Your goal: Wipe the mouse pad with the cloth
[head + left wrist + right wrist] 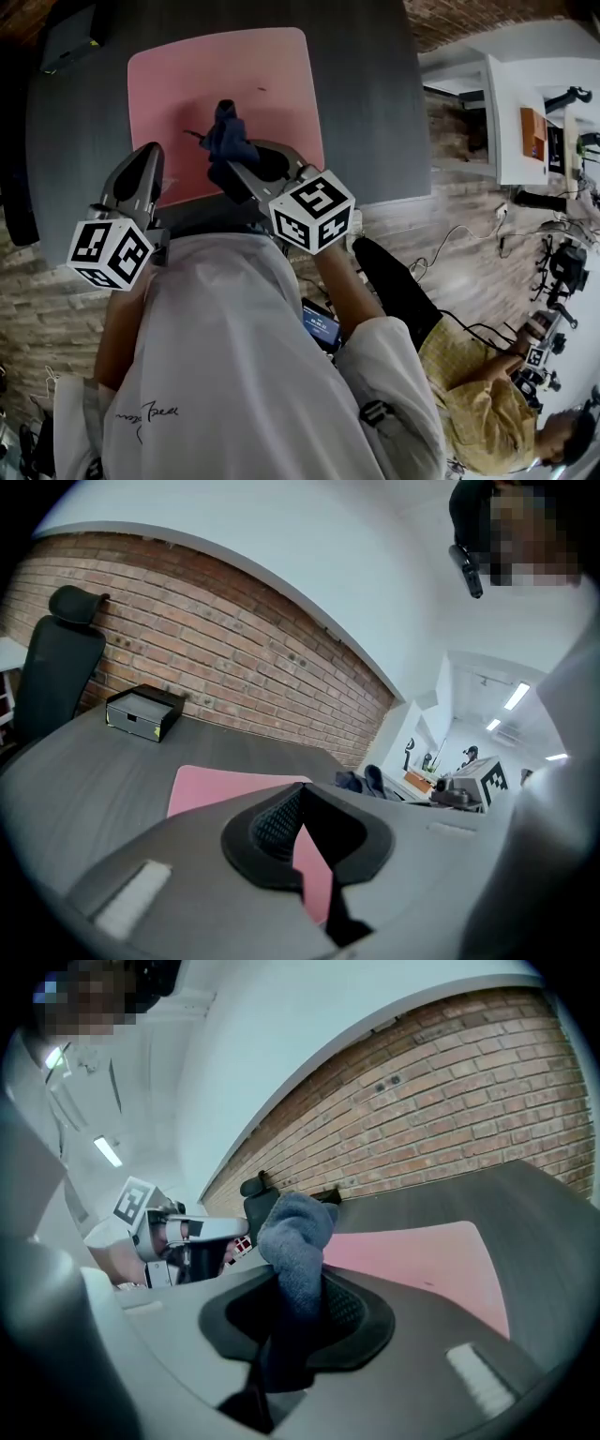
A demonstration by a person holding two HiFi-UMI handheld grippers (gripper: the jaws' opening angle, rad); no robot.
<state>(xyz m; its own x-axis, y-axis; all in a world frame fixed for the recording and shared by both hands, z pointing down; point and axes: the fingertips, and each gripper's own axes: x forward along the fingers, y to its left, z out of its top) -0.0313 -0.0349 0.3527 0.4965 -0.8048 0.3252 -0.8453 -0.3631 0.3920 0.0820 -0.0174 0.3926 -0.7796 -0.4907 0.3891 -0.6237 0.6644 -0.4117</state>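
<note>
Mouse pad [225, 94] is looking matt and smooth, pink, soft-faced. Cloth [295, 1241] is showing a fuzzy blue pile, terry-like. Table [375, 112] is showing a dark grey matt top with faint wood grain. Left gripper [300, 832] and right gripper [300, 1307] are showing grey matt moulded plastic; black inner pads [277, 822] are looking cross-hatched. Brick wall [234, 658] is looking rough, unglazed.
</note>
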